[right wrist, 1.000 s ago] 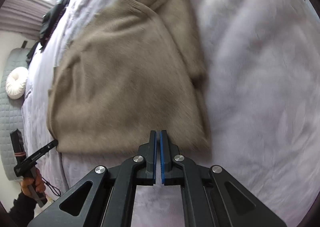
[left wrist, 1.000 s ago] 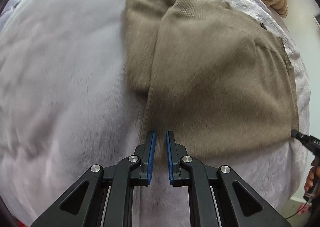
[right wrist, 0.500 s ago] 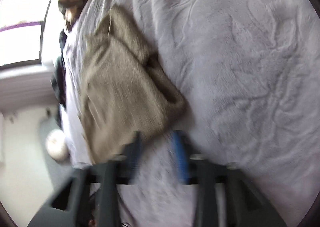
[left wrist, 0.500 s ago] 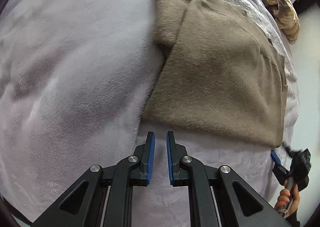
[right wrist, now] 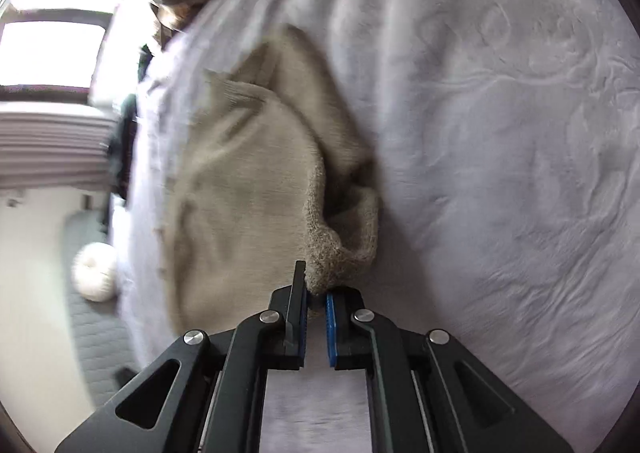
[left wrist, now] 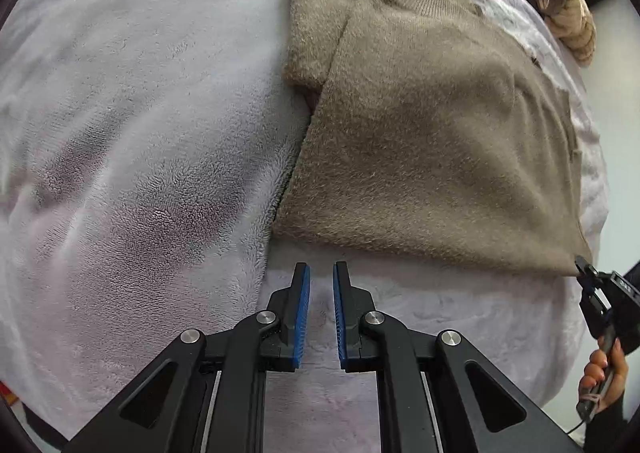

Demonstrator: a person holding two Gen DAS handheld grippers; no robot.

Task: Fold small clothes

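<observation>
A brown knit sweater (left wrist: 432, 133) lies partly folded on a pale lilac fleece blanket (left wrist: 140, 133), one sleeve tucked at its far left. My left gripper (left wrist: 320, 273) is slightly open and empty, just short of the sweater's near left corner. My right gripper (right wrist: 316, 291) is shut on the sweater's near corner (right wrist: 324, 265), which bunches up between the blue pads. In the left wrist view the right gripper (left wrist: 584, 269) shows at the sweater's near right corner, held by a hand.
A tan patterned garment (left wrist: 560, 1) lies at the bed's far right edge. In the right wrist view a window (right wrist: 52, 49), a grey floor mat and a white round cushion (right wrist: 96, 273) sit left of the bed.
My right gripper swung round to the sweater's corner, opened, then closed on it. My left gripper stayed slightly open, drew back off the sweater's hem and holds near its left corner.
</observation>
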